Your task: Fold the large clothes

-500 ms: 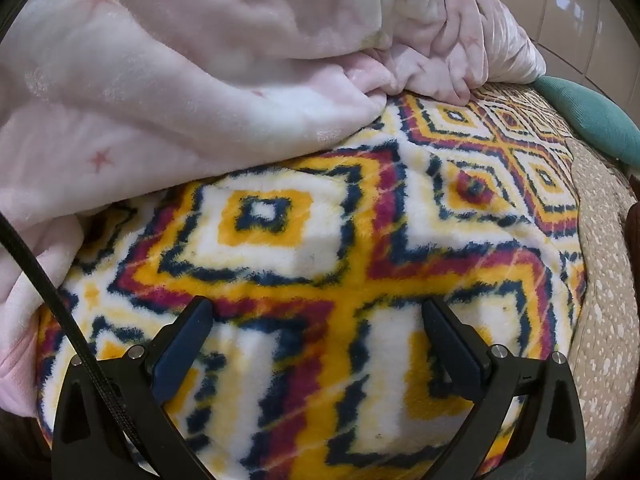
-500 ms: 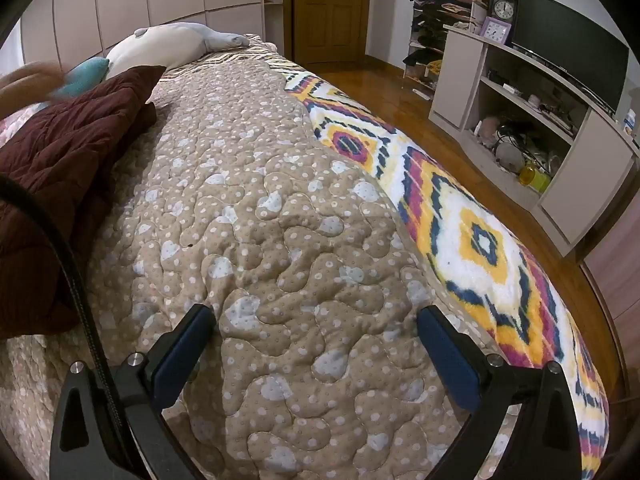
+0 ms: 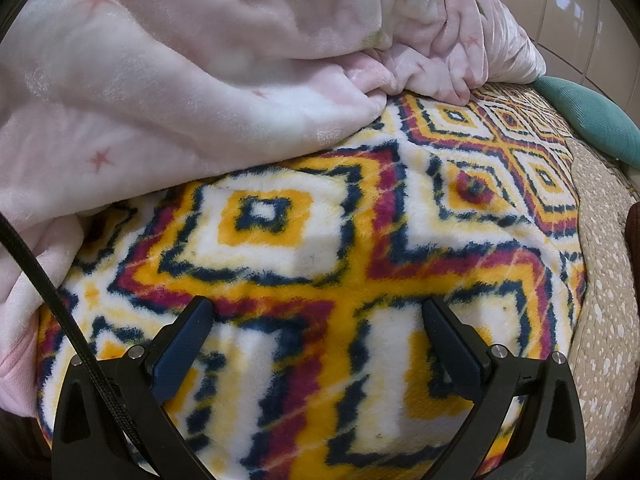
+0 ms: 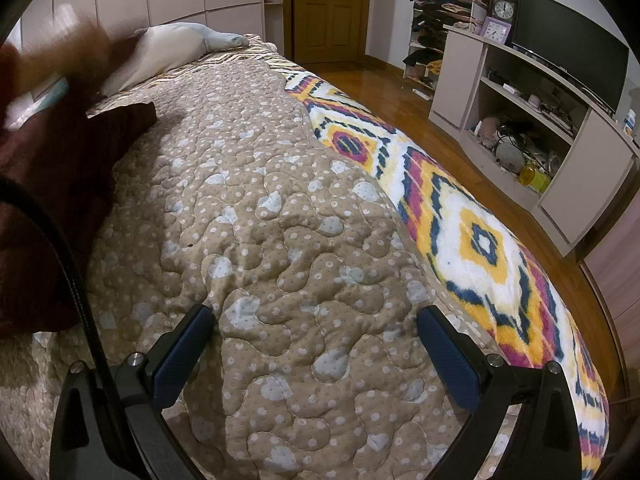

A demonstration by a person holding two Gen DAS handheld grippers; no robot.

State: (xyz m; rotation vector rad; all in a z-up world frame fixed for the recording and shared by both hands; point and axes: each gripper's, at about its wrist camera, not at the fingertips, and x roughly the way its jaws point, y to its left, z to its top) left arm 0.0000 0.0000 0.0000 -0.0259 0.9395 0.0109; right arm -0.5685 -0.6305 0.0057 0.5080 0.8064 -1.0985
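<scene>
A large pink fleece cloth with small stars [image 3: 180, 64] lies bunched across the top and left of the left wrist view, on a patterned yellow, red, blue and white blanket [image 3: 320, 248]. My left gripper [image 3: 316, 320] is open and empty, low over the patterned blanket, just short of the pink cloth's edge. My right gripper [image 4: 316, 328] is open and empty over a tan quilted bedspread [image 4: 256, 208]. A dark maroon garment [image 4: 52, 184] lies at the left of the right wrist view. The patterned blanket [image 4: 472, 232] runs along the bed's right edge.
A teal cushion [image 3: 592, 120] lies at the far right of the bed. A white pillow [image 4: 172, 52] sits at the head. A blurred hand [image 4: 68, 60] moves at top left. A wooden floor [image 4: 408, 120], shelf unit [image 4: 532, 120] with TV and a door [image 4: 328, 8] lie beyond.
The right gripper has shifted slightly, showing more of the room on the right. A blurred hand has risen at the upper left of the right wrist view. The left view is nearly unchanged.
</scene>
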